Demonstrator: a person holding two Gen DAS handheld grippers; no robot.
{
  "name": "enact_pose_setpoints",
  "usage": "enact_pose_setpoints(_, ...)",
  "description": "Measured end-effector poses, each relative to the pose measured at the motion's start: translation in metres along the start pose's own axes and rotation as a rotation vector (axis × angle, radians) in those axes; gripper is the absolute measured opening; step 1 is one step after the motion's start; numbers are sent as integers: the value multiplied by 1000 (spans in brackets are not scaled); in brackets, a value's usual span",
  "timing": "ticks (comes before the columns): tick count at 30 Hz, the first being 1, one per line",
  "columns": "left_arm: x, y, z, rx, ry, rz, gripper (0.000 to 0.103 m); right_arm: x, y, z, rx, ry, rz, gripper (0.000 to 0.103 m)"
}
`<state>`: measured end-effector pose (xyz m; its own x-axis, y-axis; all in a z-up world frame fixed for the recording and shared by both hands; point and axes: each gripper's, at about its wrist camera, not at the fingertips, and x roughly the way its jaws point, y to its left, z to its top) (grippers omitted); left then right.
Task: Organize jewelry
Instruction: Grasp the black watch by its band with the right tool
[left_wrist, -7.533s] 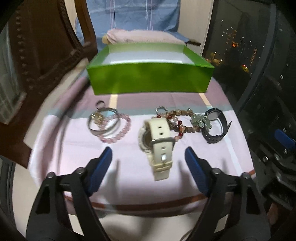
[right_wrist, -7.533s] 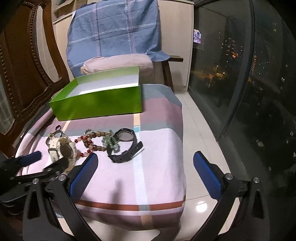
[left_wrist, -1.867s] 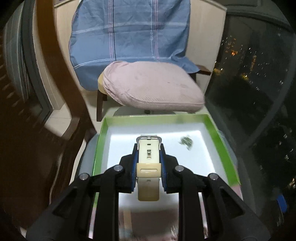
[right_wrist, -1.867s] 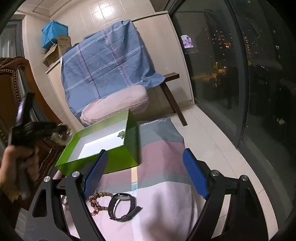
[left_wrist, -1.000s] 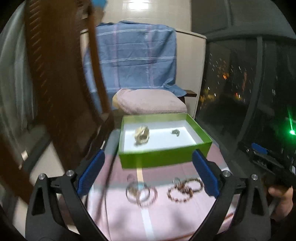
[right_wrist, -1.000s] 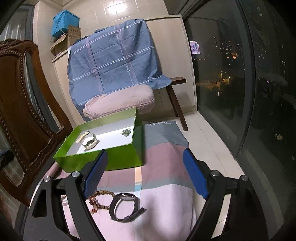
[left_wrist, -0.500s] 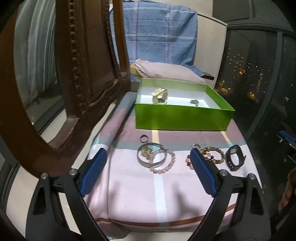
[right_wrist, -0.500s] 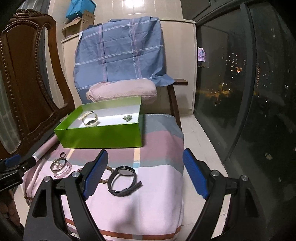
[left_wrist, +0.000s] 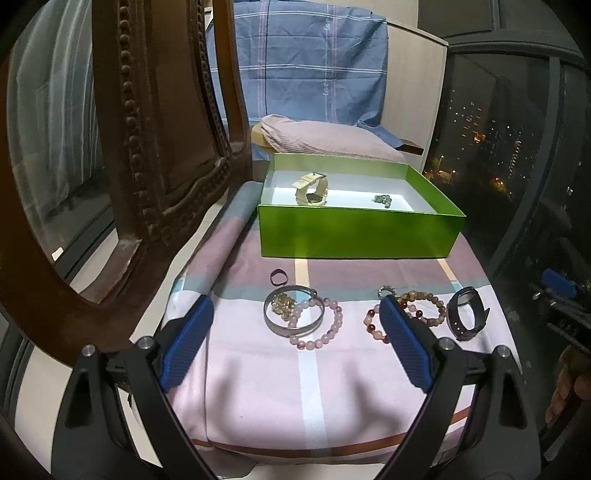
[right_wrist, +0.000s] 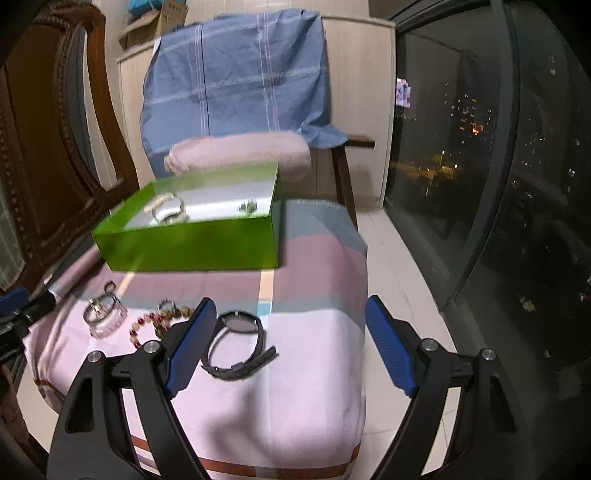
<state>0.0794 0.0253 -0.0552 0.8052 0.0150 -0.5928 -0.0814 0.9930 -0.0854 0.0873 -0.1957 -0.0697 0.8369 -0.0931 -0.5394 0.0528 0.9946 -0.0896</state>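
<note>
Cream watch (left_wrist: 311, 189) now in green box (left_wrist: 354, 232), released; left gripper (left_wrist: 297, 345) and right gripper (right_wrist: 286, 345) wide open, empty. No legible writing.

The left gripper (left_wrist: 297, 343) is held tilted downward, its blue-padded jaws spread wide with nothing clamped. The right gripper (right_wrist: 288, 343) points down likewise, jaws wide apart and empty. The person's right hand (left_wrist: 569, 384) shows at the edge.

beaded bracelet (left_wrist: 424, 310): near part hidden behind the left gripper's right finger (left_wrist: 404, 349)
small item in green box (left_wrist: 382, 199): too small to identify
person's hand (left_wrist: 569, 384): cut off at the frame's right edge
</note>
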Motion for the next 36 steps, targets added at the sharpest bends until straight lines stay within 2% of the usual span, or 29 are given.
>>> enact_pose_setpoints(2, 1, 0, 1, -5, 0, -6, 90, 9, 5, -3, -19, 33, -7, 69)
enact_pose_setpoints(12, 12, 0, 0, -2, 41, 5, 90, 61, 22, -8, -63, 196, -3, 47)
enact_pose_setpoints(16, 18, -1, -2, 1, 59, 13, 89, 78, 25, -13, -45, 258, 30, 29)
enact_pose_setpoints(19, 25, -1, -4, 5, 78, 30, 84, 79, 25, -11, -29, 255, 42, 13)
enact_pose_setpoints(20, 28, 0, -5, 3, 84, 36, 83, 77, 23, -9, -16, 249, 48, 11)
enact_pose_setpoints(25, 41, 5, -4, -16, 115, 53, 83, 47, 13, 6, 34, 153, 79, 11)
enact_pose_setpoints(28, 49, 7, -3, -21, 128, 65, 83, 38, 6, 9, 46, 140, 93, 11)
enact_pose_setpoints(29, 52, 8, -2, -24, 135, 69, 81, 37, 5, 8, 47, 139, 91, 11)
enact_pose_setpoints(33, 73, 15, -4, -76, 214, 55, 56, 40, 1, 5, 46, 164, 90, 11)
enact_pose_setpoints(34, 78, 17, -5, -94, 233, 50, 54, 40, 0, 5, 45, 167, 91, 11)
enact_pose_setpoints(36, 82, 18, -5, -109, 242, 43, 44, 39, 0, 5, 43, 168, 91, 11)
